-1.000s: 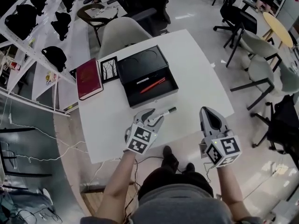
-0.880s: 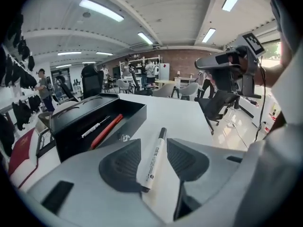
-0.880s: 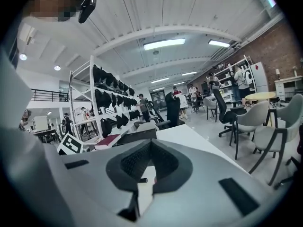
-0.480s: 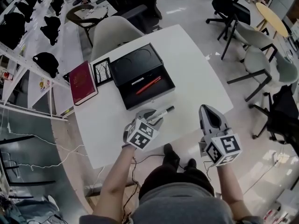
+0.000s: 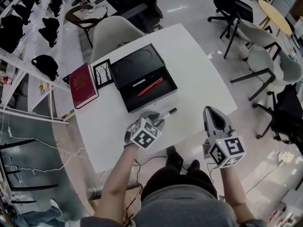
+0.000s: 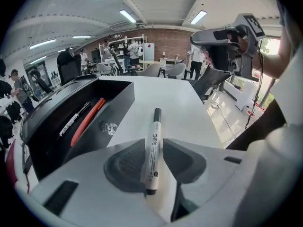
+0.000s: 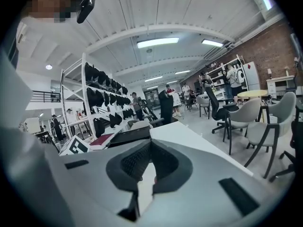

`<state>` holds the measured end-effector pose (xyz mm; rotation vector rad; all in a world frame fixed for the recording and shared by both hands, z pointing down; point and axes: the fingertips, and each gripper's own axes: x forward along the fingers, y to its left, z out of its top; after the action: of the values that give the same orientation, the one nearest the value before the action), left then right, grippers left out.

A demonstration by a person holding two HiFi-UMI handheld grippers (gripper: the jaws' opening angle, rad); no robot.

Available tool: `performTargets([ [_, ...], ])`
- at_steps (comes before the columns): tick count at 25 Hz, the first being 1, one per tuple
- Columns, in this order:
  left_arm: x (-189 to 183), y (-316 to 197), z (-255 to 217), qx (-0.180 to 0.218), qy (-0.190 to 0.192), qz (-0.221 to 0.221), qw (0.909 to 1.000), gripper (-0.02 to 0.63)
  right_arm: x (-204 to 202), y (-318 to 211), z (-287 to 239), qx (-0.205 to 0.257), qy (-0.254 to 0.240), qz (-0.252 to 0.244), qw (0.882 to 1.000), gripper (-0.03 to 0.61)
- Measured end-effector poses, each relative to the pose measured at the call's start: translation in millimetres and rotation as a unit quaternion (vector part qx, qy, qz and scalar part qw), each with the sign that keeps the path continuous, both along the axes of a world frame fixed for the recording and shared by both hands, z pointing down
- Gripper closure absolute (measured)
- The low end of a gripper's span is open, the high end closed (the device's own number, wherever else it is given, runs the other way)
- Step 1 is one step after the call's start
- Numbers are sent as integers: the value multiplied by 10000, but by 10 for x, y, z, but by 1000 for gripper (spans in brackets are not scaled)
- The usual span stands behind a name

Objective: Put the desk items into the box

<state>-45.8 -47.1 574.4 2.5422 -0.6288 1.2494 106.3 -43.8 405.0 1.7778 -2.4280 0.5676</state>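
A black-capped white marker (image 5: 165, 112) lies on the white table (image 5: 199, 74), just in front of the open black box (image 5: 156, 97). My left gripper (image 5: 154, 117) reaches over the marker's near end. In the left gripper view the marker (image 6: 152, 145) lies between the two pads; the jaws are closing and a thin gap still shows on the right side. Inside the box lie a red pen (image 5: 150, 86) and a black pen (image 5: 142, 82). My right gripper (image 5: 212, 111) hovers off the table's near right edge, shut and empty.
A dark red book (image 5: 83, 84) and a small framed picture (image 5: 103, 73) lie left of the box. A grey chair (image 5: 113, 32) stands behind the table. Shelves with black bags run along the left; office chairs and a round yellow table (image 5: 279, 18) stand to the right.
My left gripper has turned a little and settled over the marker's near end. The marker, the box and the right gripper have stayed where they were.
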Motion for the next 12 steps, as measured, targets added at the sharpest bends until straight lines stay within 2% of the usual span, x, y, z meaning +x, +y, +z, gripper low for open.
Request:
performTargets([
  [12, 46, 48, 7, -142, 33, 179, 9997, 537, 39, -14, 60, -101, 29, 86, 9999, 574],
])
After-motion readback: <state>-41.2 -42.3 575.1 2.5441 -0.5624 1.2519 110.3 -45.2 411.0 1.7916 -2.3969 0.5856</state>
